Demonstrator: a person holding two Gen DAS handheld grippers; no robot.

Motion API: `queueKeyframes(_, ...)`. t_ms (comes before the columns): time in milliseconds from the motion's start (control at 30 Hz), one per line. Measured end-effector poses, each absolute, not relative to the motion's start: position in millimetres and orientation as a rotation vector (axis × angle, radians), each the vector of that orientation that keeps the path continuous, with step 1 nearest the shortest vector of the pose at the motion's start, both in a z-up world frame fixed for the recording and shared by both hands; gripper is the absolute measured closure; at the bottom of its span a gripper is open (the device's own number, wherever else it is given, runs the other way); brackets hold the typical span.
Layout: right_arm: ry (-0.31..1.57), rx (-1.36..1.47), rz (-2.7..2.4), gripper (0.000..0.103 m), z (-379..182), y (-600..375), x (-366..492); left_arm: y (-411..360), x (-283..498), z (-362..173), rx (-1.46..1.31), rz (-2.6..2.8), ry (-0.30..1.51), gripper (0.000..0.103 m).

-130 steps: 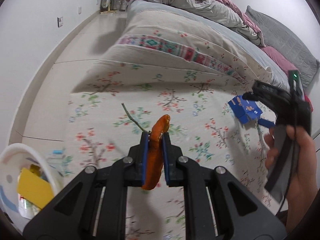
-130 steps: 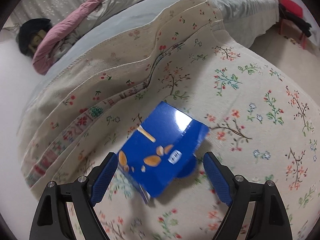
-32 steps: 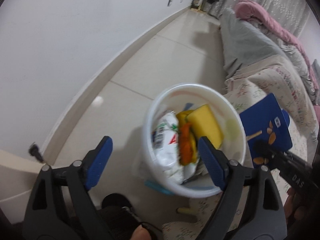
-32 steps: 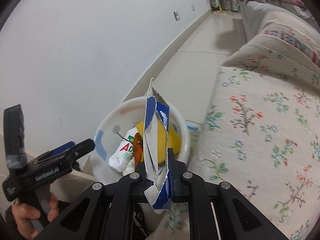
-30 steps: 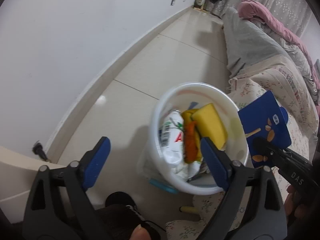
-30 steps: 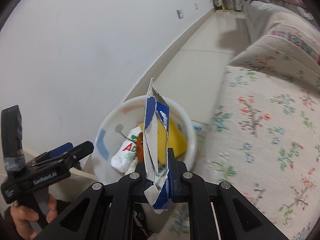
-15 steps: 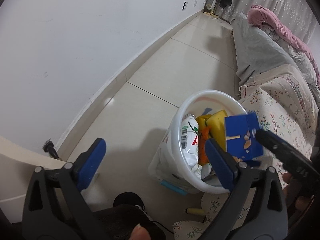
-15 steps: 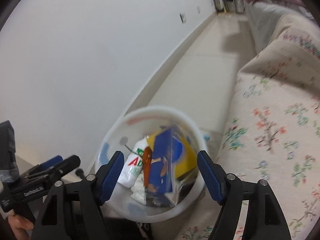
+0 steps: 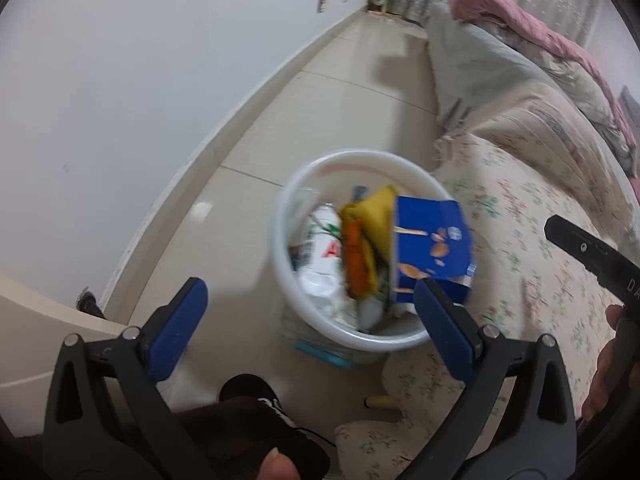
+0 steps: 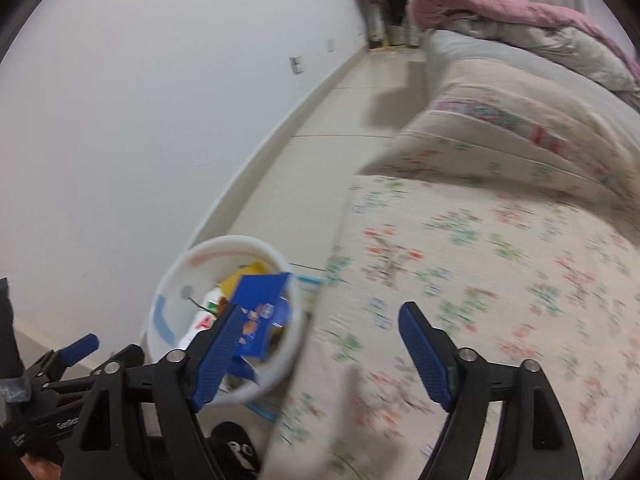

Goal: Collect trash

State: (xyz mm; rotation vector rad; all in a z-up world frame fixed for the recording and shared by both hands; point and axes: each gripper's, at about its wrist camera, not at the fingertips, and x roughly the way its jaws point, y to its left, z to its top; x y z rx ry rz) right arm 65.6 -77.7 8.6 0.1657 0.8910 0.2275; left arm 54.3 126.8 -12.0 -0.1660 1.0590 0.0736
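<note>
trash is seen collected in a white bin (image 9: 288, 216) on the tiled floor (image 9: 320, 120), just beside the edge of the floral bed cover (image 9: 520, 208).

left gripper (image 9: 308, 324): jaws spread wide, having just been opening further; nothing is held between the blue pads (image 9: 176, 332). it is held above the near side of the bin, pointing down at it. a thumb tip (image 9: 278, 466) and a dark sleeve (image 9: 240, 432) are visible at the bottom edge of the left view.

right gripper (image 10: 324, 352): jaws well apart, having just been opening; nothing is held between them. its left pad (image 10: 218, 356) overlaps the bin rim in the right view, its right pad sits over the bed cover. right view is motion-blurred.

bin contents, as seen from the left view: blue carton (image 9: 432, 256) lies on top at the bed side, tilted, its corner reaching over the rim. an orange peel (image 9: 354, 260) lies beside it, a yellow sponge-like piece (image 9: 378, 216) behind, and a white wrapper with red lettering (image 9: 324, 248) on the wall side.

farther back: a folded beige cover with a patterned band (image 10: 520, 120), then grey bedding (image 9: 480, 60) and a pink quilt (image 9: 520, 12) are piled on the bed. a white wall (image 9: 140, 60) with sockets (image 9: 322, 3) runs along the left.
</note>
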Motion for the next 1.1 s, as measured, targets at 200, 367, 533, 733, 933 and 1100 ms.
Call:
queueKeyframes(200,0.887,0.165,0.094,0.018,10.5,-110.3,20.4,92.2,42.6,2.6,-0.102,-0.002,1.048,0.001)
queueKeyframes(367,0.845,0.165,-0.003,0.016,16.9,-136.4,-9.1,67.2,29.1,18.6,-0.068,-0.045,1.02,0.001)
queueKeyframes(533,0.811,0.179,-0.089,0.015,16.9,-156.9,-35.7,51.9,14.3,28.8,-0.041,-0.036,0.984,0.001)
queueKeyframes(733,0.788,0.139,-0.167,0.014,15.7,-165.4,-60.1,41.2,1.4,29.6,-0.008,0.006,0.962,0.001)
queueKeyframes(933,0.753,0.1,-0.198,0.011,20.5,-162.2,-65.4,27.9,-6.6,23.4,0.014,-0.008,0.965,0.001)
queueKeyframes(1100,0.747,0.096,-0.193,0.011,19.8,-161.2,-63.2,21.2,-8.9,22.8,0.028,-0.011,0.956,0.001)
